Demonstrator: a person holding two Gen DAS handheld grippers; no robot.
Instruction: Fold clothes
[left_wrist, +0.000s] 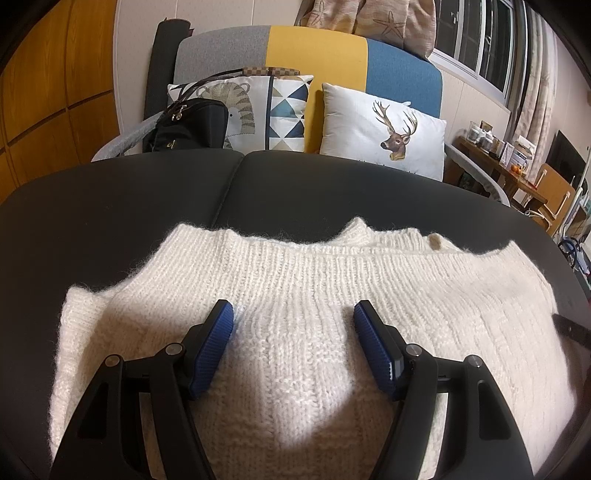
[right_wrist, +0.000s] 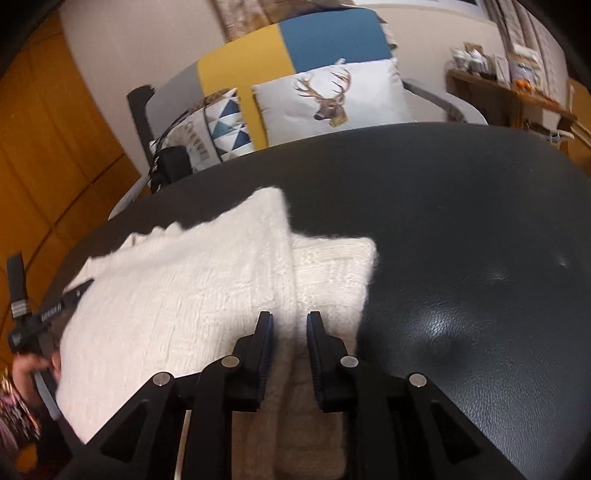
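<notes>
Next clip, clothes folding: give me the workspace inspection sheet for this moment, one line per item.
Surface: dark leather-look top with a seam in the middle.
Job's things: white knit sweater lies partly folded on the surface, one folded edge running toward the right tongs.
Clutter: nothing seen on the surface besides the sweater.
Grippers: left tongs open above the sweater; right tongs narrowed around the sweater's folded edge, contact unclear through blur.
Cables: nothing seen on the surface.
Surroundings: sofa behind, with deer cushion, triangle cushion and black bag; wooden shelf at right.
</notes>
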